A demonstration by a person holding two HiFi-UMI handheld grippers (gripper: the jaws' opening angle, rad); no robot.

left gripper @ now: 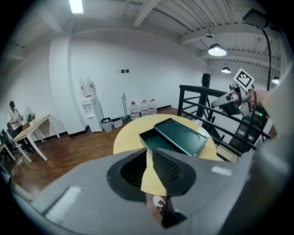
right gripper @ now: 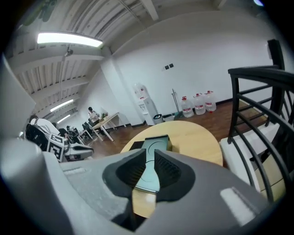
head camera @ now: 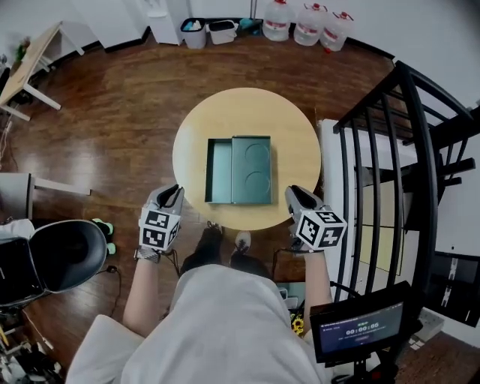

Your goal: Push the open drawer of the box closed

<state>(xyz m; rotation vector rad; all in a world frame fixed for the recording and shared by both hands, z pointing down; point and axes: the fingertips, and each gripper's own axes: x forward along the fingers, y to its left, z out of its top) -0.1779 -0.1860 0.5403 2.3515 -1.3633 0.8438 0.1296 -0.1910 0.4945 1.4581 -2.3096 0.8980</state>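
A dark green box (head camera: 251, 171) lies on the round yellow table (head camera: 247, 112). Its drawer (head camera: 219, 171) stands pulled out to the left, empty inside. My left gripper (head camera: 171, 196) hovers at the table's near left edge, short of the drawer. Its jaws stand slightly apart with nothing between them. My right gripper (head camera: 298, 196) hovers at the near right edge, jaws also slightly apart and empty. In the left gripper view the box (left gripper: 181, 137) and the drawer (left gripper: 156, 140) lie ahead of the left gripper (left gripper: 148, 153). In the right gripper view the box (right gripper: 154, 144) lies ahead of the right gripper (right gripper: 149, 156).
A black metal railing (head camera: 405, 150) runs close along the table's right side. A black chair (head camera: 52, 255) stands at the left. Water bottles (head camera: 307, 22) and bins (head camera: 210, 31) line the far wall. A small screen (head camera: 360, 330) sits at the lower right.
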